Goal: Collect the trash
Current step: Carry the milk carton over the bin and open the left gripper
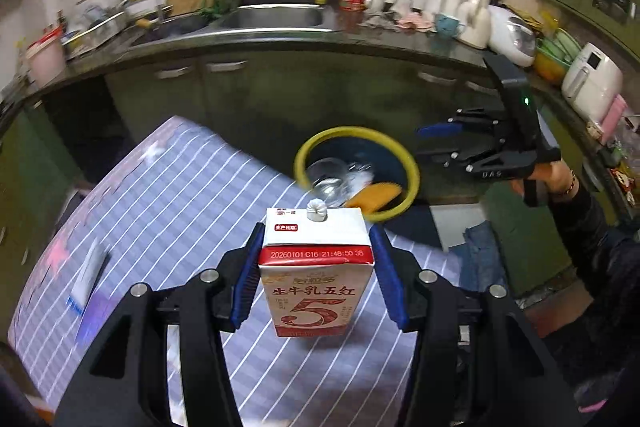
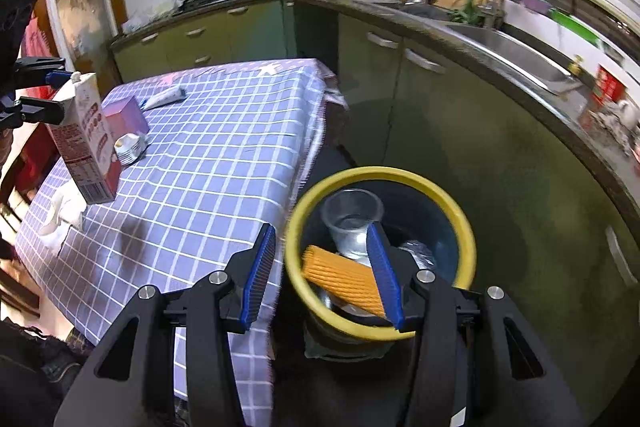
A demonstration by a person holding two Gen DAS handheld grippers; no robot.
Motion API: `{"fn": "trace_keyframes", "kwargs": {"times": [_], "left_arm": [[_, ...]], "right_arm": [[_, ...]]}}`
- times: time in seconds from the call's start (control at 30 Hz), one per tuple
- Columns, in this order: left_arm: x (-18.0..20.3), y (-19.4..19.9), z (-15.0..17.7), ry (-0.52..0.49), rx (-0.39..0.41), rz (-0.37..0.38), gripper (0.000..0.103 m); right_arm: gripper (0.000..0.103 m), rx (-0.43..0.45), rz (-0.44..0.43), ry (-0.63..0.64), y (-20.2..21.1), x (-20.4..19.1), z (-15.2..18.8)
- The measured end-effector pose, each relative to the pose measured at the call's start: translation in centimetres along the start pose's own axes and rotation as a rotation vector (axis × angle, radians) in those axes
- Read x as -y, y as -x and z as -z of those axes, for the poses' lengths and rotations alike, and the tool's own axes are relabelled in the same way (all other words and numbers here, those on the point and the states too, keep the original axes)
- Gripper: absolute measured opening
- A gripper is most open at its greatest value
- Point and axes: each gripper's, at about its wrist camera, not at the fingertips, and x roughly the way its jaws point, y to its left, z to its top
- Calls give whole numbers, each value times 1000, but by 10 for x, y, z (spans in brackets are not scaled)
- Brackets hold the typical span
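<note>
1. A red and white milk carton (image 1: 316, 271) stands upright between the blue pads of the left tongs (image 1: 318, 277), pinched at its two narrow sides and lifted clear of the table (image 1: 168, 187), with its long axis running top to bottom and its small white cap (image 1: 317, 211) uppermost
2. Seen from the right wrist, the same carton hangs tilted above the near left part of the checked tablecloth, its shadow on the cloth below it
3. The yellow-rimmed bin (image 2: 380, 251) stands on the floor just off the table's edge, ahead of the carton and a little to its right; by my judgement the carton has to travel forward over that edge to be dropped in
4. Inside the bin lie a clear plastic cup (image 2: 352, 219), an orange ribbed packet (image 2: 340, 273) and something silvery and crumpled
5. The right tongs (image 2: 324, 269) hover spread directly over the bin with nothing between their pads, so they are nearer the bin, though only the left carries anything
6. Left on the table are a squeezed tube (image 2: 164, 98), a pink box (image 2: 126, 119), a crumpled white wrapper (image 2: 130, 147) and a wad of white tissue (image 2: 60, 219)
7. Behind runs a dark kitchen counter with a steel sink (image 1: 272, 19) and tap
</note>
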Motion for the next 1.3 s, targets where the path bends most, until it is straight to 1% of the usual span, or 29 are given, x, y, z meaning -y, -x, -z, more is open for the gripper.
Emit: {"fn": "trace_keyframes", "kwargs": {"times": [0.13, 0.3, 0.4, 0.5, 0.6, 0.63, 0.7, 0.73, 0.83, 0.87, 0.9, 0.97, 1.0, 1.03, 1.1, 1.2, 1.3], "left_arm": [[26, -38, -41, -57, 2, 59, 50], [61, -102, -91, -116, -13, 127, 50], [76, -142, -110, -128, -31, 147, 50], [89, -190, -125, -108, -65, 178, 50], [96, -228, -131, -103, -89, 167, 51], [98, -237, -133, -102, -97, 161, 53], [98, -250, -132, -103, -114, 133, 71], [97, -254, -131, -103, -116, 111, 73], [91, -245, -129, -78, -115, 105, 75], [88, -237, -127, -68, -108, 100, 77], [84, -226, -124, -55, -93, 90, 83], [74, -198, -114, -24, -63, 86, 89], [70, -187, -110, -12, -53, 89, 89], [65, -173, -103, 2, -45, 95, 89], [56, -147, -88, 22, -26, 83, 89], [44, -104, -58, 74, 7, 59, 90], [30, -58, -18, 147, 36, 6, 91]], "right_arm": [[48, 13, 31, -46, 15, 25, 13], [48, 13, 58, -113, 28, 60, 34], [48, 10, 67, -150, 33, 77, 46], [48, 2, 73, -177, 36, 90, 57], [48, 1, 75, -198, 39, 100, 64], [48, 3, 74, -202, 39, 100, 66], [48, 10, 70, -209, 42, 104, 68], [48, 14, 68, -211, 43, 105, 68], [48, 25, 61, -211, 47, 105, 70], [48, 25, 59, -210, 46, 104, 70], [49, 26, 59, -209, 46, 104, 70], [49, 27, 57, -205, 46, 101, 69], [49, 25, 56, -203, 45, 100, 68], [49, 23, 56, -198, 44, 99, 68], [49, 21, 47, -190, 41, 95, 64], [54, 13, 25, -162, 34, 82, 58], [55, -4, -19, -99, 22, 55, 43]]}}
